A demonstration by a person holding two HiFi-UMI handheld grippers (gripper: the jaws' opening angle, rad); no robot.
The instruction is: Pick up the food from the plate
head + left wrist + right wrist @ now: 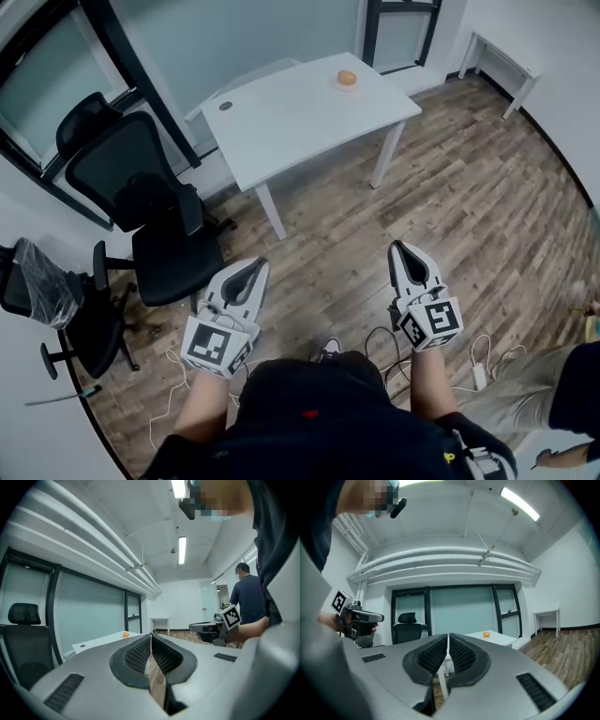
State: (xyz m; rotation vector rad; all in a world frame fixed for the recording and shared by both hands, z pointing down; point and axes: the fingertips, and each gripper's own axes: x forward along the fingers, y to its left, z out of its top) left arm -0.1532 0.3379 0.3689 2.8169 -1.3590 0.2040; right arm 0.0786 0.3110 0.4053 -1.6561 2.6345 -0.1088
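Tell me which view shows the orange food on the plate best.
The head view: the food sits unobstructed on its plate atop the white table. The left gripper view shows only a tiny, distant orange dot, and the right gripper view likewise.

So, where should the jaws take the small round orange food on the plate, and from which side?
Likely across its widest middle, coming from above: the small round orange food sits alone on a pale plate near the white table's far edge, so nothing crowds its sides.
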